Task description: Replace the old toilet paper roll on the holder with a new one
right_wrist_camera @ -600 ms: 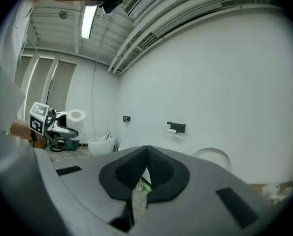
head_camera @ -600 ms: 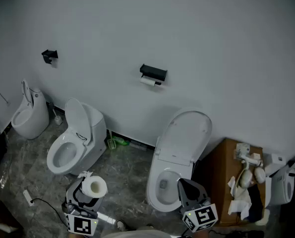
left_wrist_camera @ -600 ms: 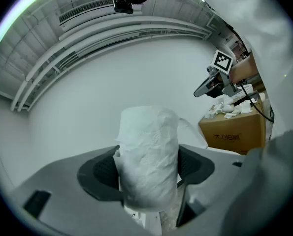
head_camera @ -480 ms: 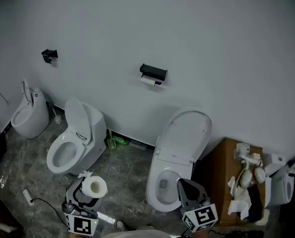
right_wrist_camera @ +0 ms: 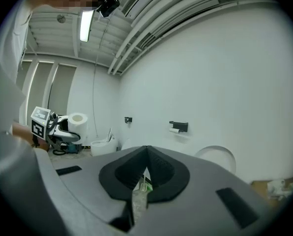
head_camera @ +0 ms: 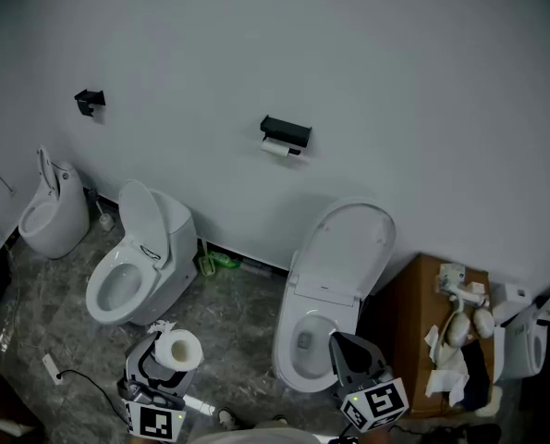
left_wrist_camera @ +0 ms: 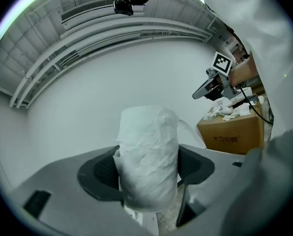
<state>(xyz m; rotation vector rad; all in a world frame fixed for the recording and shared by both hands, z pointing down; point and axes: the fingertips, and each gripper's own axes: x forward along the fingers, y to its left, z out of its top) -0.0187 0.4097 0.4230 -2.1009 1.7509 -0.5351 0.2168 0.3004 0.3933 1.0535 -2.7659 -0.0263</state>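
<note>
Room: I'm looking down at a plain white wall [head_camera: 395, 81] with white ceramic toilets along its foot; the open-lidded white toilet [head_camera: 335, 294] stands below and a little right of the holder
Progress: by my reading nothing is swapped yet; taking the old roll off and fitting the new one are both left
Left gripper [head_camera: 168, 354]: jaws wide, pressed on either side of the full white embossed toilet paper roll [head_camera: 177, 350], which stands on end, low in the picture and well apart from the wall
Right gripper [head_camera: 339, 343]: jaws closed together with nothing between them, so I judge it free to pull the old roll
Holder: the black wall-mounted bar holder [head_camera: 287, 132] is out of reach of both grippers
Old roll: a thin, nearly spent white roll [head_camera: 276, 148] hangs just under the holder
Head view alone: shows the whole layout, grippers to holder
Left gripper view alone: shows the pads against the new roll [left_wrist_camera: 148, 156] and the brown cardboard box [left_wrist_camera: 232, 132], but no holder
Right gripper view alone: shows its jaws [right_wrist_camera: 145, 168] meeting, with the holder [right_wrist_camera: 179, 127] ahead
</note>
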